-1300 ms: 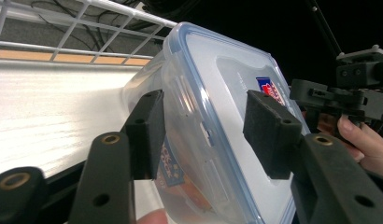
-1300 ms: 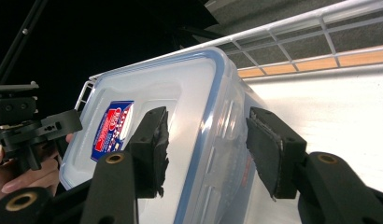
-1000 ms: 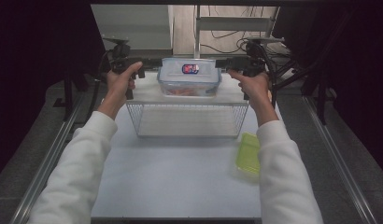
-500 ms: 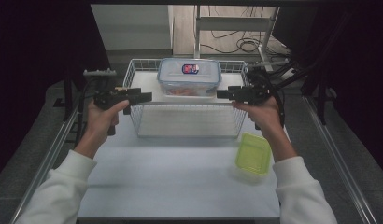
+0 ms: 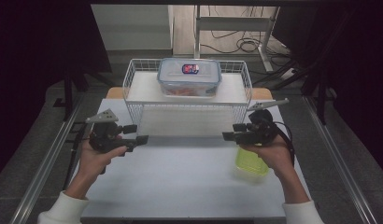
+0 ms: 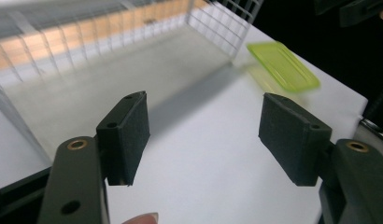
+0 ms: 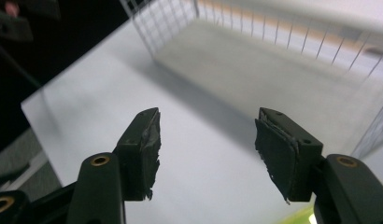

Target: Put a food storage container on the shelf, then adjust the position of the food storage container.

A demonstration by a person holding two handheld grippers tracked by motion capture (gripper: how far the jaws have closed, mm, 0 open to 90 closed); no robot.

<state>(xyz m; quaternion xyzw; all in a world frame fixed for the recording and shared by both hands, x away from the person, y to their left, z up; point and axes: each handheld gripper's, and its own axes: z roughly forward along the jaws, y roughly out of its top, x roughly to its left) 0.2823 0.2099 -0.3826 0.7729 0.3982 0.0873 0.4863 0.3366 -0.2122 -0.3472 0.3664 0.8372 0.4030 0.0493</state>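
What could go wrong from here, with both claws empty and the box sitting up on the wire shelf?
1. The right claw hovers open just above the flat lime-green plastic lid; dropping lower might knock it toward the white table's edge.
2. The clear plastic lidded box rests on the white wire shelf; bumping that shelf could shift it.
3. The left claw is near the shelf's front wires and may snag.

My station: a white table in a dark room

From my seat I see the white tabletop lit evenly from above, flanked by metal rails over a grey floor. Beyond it stands a pale wall panel and a metal frame leg, with black cables looped on the floor. Both sides fall into deep shadow.
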